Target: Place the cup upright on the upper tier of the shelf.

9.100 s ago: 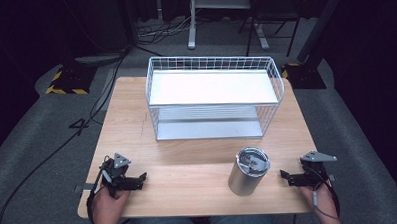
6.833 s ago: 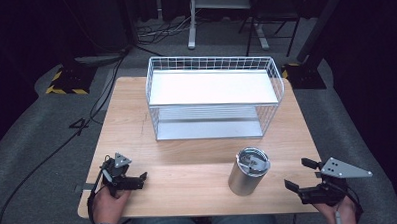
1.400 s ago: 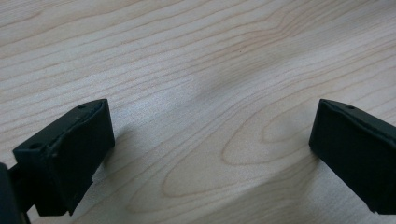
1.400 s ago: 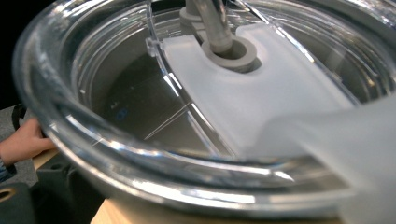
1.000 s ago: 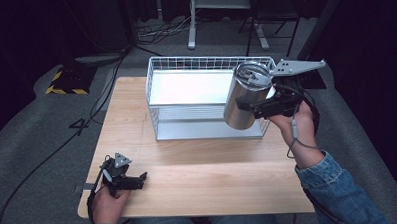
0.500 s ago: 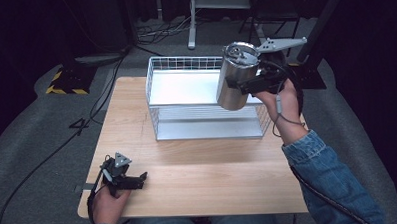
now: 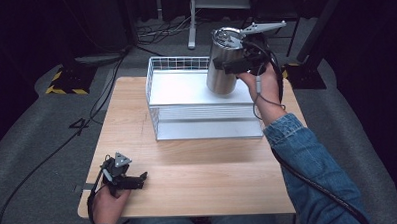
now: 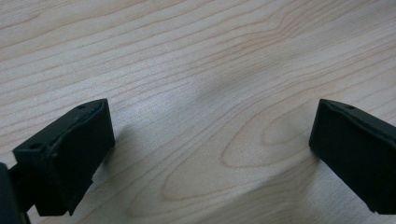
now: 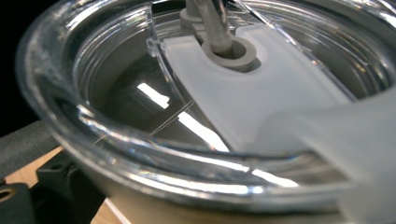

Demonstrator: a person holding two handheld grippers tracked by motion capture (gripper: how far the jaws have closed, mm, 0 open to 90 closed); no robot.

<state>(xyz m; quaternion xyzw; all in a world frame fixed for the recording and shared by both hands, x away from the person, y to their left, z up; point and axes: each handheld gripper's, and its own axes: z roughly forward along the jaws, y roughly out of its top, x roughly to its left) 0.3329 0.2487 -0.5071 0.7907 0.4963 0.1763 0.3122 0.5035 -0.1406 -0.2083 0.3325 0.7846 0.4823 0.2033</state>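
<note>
Pale wooden worktop (image 7: 189,192), rectangular, fine wavy grain plain in the left gripper view. White wire basket (image 7: 156,101) at the far middle, rectangular, thin grid walls around a smooth flat white floor. Steel tumbler (image 7: 222,66), cylindrical, brushed and dully shining, held aloft and tilted over the basket's far right corner, clear of its floor. Clear glossy plastic lid (image 9: 140,154) on top, round with a raised rim, a frosted white slider across it. Right gripper (image 7: 235,64) up at the tumbler's upper wall, fingers clamped on it, hand and blue denim sleeve (image 7: 308,153) reaching in from the near right. Left gripper (image 7: 134,180) low at the near left of the worktop, matte black blocky fingers (image 8: 70,154) spread wide, holding nothing, bare wood between them.
</note>
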